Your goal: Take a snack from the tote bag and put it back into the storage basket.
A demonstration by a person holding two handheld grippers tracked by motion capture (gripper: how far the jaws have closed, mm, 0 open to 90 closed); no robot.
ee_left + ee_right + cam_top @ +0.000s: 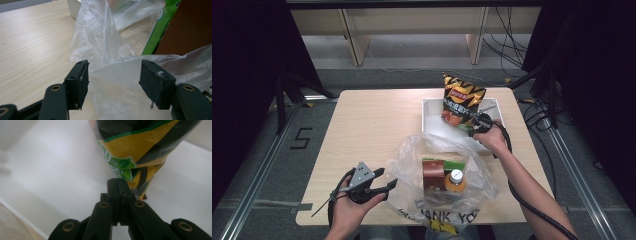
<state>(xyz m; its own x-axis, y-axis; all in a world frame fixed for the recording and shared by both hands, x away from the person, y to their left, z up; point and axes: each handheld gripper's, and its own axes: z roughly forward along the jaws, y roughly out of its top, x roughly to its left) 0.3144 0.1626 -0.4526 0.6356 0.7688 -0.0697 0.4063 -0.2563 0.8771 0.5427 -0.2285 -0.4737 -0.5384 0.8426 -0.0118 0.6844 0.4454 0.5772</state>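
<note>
The right gripper (119, 185) pinches the chip bag's (460, 104) bottom edge over the white tray (432, 125), near the table's (372, 120) far right corner. The left gripper (113, 78), jaws wide apart and holding nothing, faces the plastic bag (412, 160) at the near edge.

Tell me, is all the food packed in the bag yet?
Not yet. A brown box and an orange bottle already sit in the clear plastic bag. The right gripper has its fingers shut on a corner of the chip bag, which stands in the white tray. The left gripper is open at the bag's edge. The chips still have to go in.
</note>
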